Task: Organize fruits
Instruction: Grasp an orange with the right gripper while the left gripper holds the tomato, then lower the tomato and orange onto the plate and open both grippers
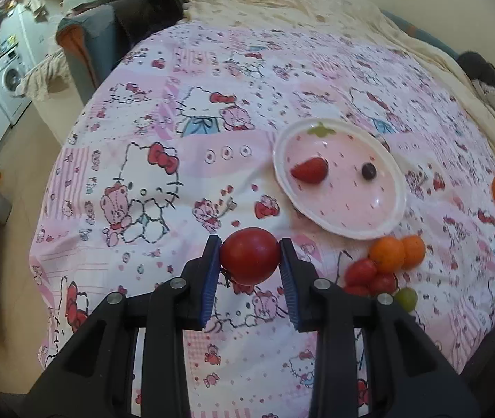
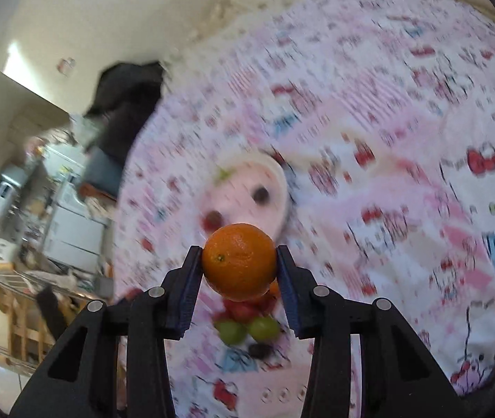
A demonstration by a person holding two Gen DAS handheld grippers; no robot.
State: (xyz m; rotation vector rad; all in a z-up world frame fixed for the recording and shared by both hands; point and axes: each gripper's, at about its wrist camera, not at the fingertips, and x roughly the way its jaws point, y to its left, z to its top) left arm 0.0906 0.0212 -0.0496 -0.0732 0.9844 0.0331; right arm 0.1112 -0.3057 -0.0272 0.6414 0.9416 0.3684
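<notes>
Left wrist view: a pink plate [image 1: 343,223] on the cartoon-print sheet [image 1: 185,111] holds 1 strawberry [image 1: 310,170] and 1 dark grape [image 1: 369,171]; the left gripper [image 1: 250,259] clamps a red tomato [image 1: 249,256] above the sheet. Right wrist view, blurred: the right gripper [image 2: 240,266] grips an orange [image 2: 239,261] above the loose fruit pile [image 2: 247,320].

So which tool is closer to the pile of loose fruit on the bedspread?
Probably the left tool: it holds a red tomato just left of the fruit pile. The right tool, gripping an orange, sits farther off.
</notes>
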